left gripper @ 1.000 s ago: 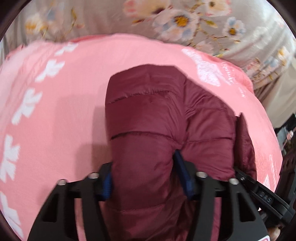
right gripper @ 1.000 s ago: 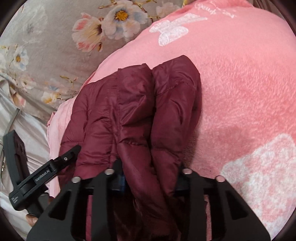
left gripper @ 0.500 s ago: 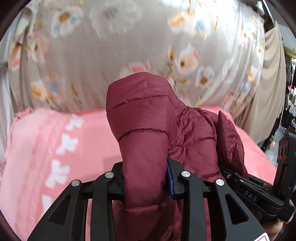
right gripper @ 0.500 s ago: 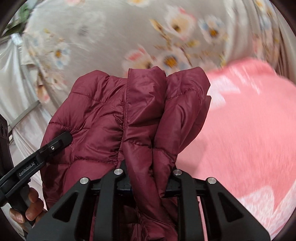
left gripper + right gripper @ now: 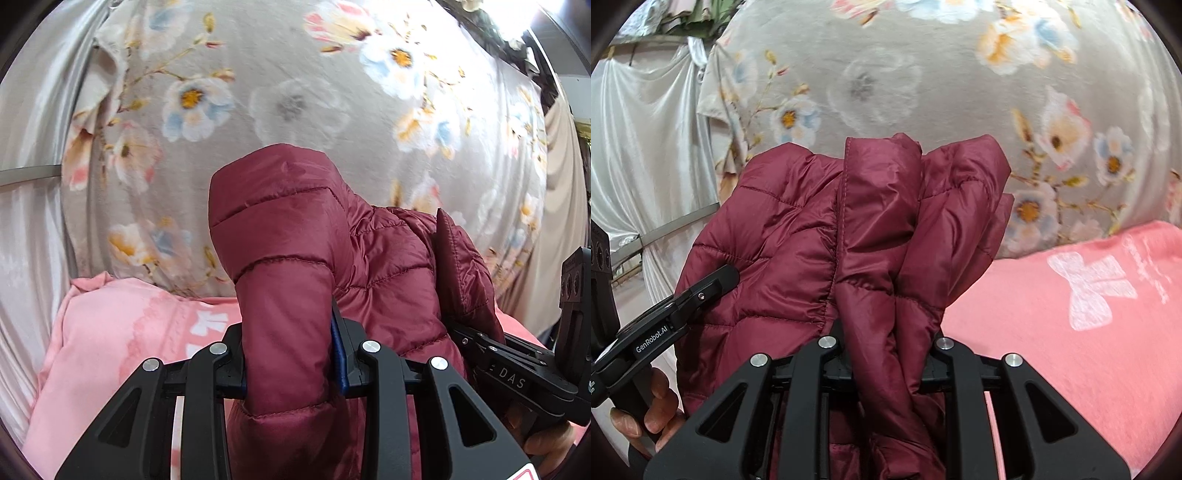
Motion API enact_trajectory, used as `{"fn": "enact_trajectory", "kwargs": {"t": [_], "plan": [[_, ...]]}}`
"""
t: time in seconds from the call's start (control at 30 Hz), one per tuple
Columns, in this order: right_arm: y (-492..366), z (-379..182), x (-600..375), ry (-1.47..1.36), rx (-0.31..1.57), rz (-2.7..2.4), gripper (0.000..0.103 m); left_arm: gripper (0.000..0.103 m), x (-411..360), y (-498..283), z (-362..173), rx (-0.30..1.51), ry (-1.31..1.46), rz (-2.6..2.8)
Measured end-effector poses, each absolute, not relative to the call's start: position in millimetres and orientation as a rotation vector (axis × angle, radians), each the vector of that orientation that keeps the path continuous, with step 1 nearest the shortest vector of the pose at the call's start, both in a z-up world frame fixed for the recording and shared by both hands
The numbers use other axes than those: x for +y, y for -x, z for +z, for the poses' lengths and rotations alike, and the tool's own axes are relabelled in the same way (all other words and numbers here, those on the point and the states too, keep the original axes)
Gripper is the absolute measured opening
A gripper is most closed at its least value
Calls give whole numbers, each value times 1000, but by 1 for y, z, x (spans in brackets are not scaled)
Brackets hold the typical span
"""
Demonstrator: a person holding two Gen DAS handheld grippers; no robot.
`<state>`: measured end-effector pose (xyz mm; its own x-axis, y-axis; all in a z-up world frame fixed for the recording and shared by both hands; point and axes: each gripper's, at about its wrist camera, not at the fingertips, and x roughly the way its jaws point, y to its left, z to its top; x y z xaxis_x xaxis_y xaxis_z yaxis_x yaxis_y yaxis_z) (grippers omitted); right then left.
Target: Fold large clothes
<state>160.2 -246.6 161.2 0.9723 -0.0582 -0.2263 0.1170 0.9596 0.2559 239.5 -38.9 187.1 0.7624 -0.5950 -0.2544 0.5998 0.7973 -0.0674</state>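
A maroon quilted puffer jacket [image 5: 295,258] hangs lifted above the pink blanket [image 5: 110,332]. My left gripper [image 5: 291,354] is shut on a thick padded fold of it, blue pads pressing both sides. In the right wrist view the same jacket [image 5: 812,240] bunches up, and my right gripper [image 5: 890,362] is shut on a narrower gathered fold. Each gripper appears in the other's view: the right gripper's body [image 5: 517,369] sits at the jacket's right edge, the left gripper's body [image 5: 665,317] at its left edge, with a hand [image 5: 646,413] around its handle.
A grey floral blanket [image 5: 295,92] hangs as a backdrop behind the bed. Pale satin curtains [image 5: 646,147] hang at the left, a beige curtain [image 5: 561,203] at the right. The pink blanket with white bow prints [image 5: 1089,288] spreads below.
Both grippers have risen and tilted up toward level, lifting the jacket off the pink blanket. The left jaws closed tighter on the fold between the first frame and the second.
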Motion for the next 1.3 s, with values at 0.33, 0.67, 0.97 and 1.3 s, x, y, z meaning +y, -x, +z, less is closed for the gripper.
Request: {"fn": "enact_trajectory", "kwargs": {"t": [0.33, 0.67, 0.97, 1.3], "plan": [[-229, 140, -229, -234, 274, -72, 18, 29, -28, -307, 147, 305, -27, -623], [-292, 78, -244, -247, 385, -103, 18, 29, -45, -371, 79, 413, -36, -615], [-333, 33, -257, -259, 466, -124, 18, 29, -60, -412, 29, 507, -41, -605], [-360, -25, -279, -314, 557, -158, 19, 29, -75, -439, -23, 584, -83, -568]]}}
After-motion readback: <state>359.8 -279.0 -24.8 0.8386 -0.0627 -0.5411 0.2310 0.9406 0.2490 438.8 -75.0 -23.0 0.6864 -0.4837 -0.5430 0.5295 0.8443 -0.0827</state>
